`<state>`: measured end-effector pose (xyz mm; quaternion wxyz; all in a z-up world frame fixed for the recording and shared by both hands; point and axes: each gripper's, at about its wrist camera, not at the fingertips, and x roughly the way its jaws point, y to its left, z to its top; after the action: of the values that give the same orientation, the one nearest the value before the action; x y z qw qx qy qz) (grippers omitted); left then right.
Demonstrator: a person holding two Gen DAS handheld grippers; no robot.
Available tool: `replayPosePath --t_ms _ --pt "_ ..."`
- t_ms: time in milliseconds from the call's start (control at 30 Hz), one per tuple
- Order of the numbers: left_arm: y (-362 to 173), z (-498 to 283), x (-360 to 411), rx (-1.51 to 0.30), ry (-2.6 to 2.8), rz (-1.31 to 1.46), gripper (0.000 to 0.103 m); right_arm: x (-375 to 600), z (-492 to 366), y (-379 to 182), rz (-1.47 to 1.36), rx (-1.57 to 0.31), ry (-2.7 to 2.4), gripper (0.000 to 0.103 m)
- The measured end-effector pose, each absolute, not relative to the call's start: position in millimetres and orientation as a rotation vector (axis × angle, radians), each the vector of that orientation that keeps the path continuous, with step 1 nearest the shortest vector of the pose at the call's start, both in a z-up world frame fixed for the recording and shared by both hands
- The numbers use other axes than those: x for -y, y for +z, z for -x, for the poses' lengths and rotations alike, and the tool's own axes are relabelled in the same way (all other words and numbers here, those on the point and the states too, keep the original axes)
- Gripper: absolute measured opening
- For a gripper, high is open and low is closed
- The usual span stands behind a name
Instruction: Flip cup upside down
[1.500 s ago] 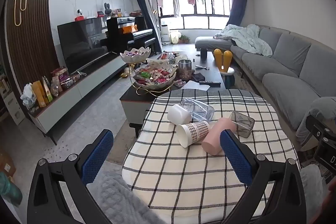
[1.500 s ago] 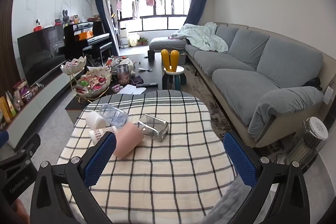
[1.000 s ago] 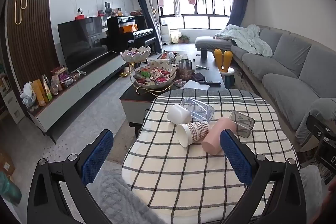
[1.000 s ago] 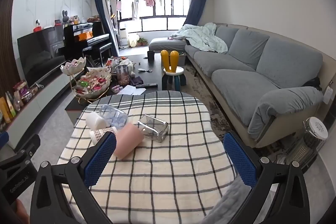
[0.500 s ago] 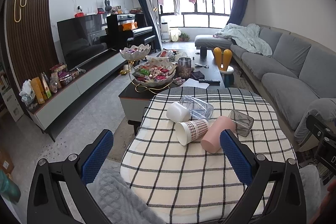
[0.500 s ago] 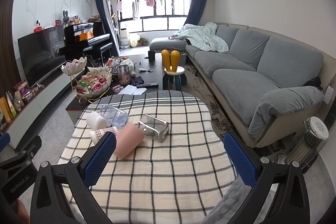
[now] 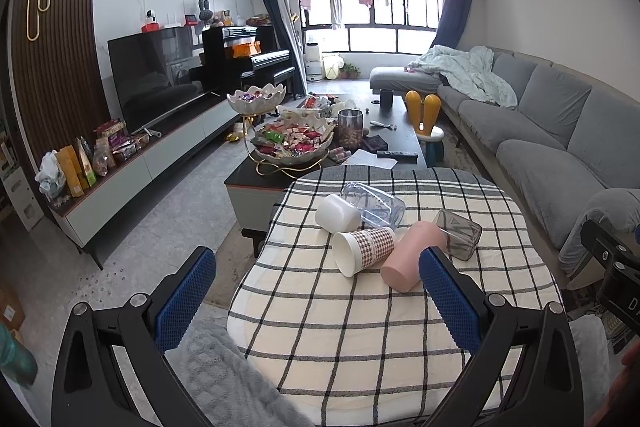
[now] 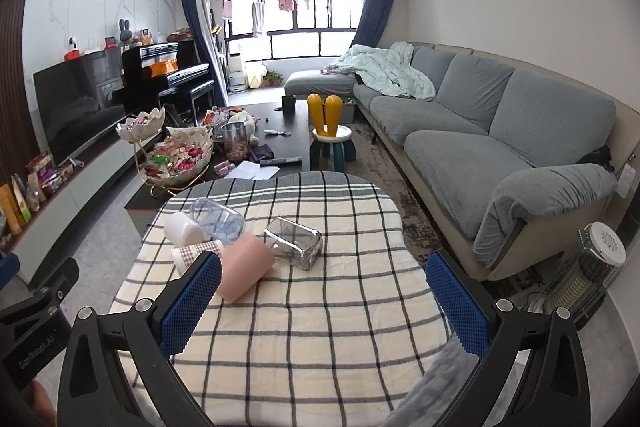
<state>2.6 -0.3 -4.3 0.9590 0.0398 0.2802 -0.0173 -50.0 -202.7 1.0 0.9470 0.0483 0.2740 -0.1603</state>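
Several cups lie on their sides on the checked tablecloth [image 7: 360,327]: a white cup [image 7: 338,213], a clear plastic cup [image 7: 374,204], a checked paper cup [image 7: 362,251], a pink cup [image 7: 412,254] and a smoky glass [image 7: 458,234]. In the right wrist view they are the white cup [image 8: 182,229], clear cup [image 8: 218,217], paper cup [image 8: 196,251], pink cup [image 8: 246,267] and glass [image 8: 294,243]. My left gripper [image 7: 318,293] is open and empty, held short of the cups. My right gripper [image 8: 324,301] is open and empty, right of the pink cup.
A dark coffee table [image 7: 392,131] with a snack bowl stand [image 7: 292,147] sits beyond the small table. A grey sofa [image 8: 500,147] runs along the right. A TV unit [image 7: 152,131] lines the left wall. A heater [image 8: 592,267] stands at the right.
Both grippers have stayed open and empty. The left view has shifted very slightly; the cups have not moved.
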Motion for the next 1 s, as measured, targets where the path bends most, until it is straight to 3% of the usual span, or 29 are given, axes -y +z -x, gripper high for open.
replayPosePath --t_ms 1000 --pt "-6.1 -0.6 0.9 -0.576 -0.035 -0.076 0.103 203.0 49.8 2.3 -0.094 -0.561 -0.327 0.103"
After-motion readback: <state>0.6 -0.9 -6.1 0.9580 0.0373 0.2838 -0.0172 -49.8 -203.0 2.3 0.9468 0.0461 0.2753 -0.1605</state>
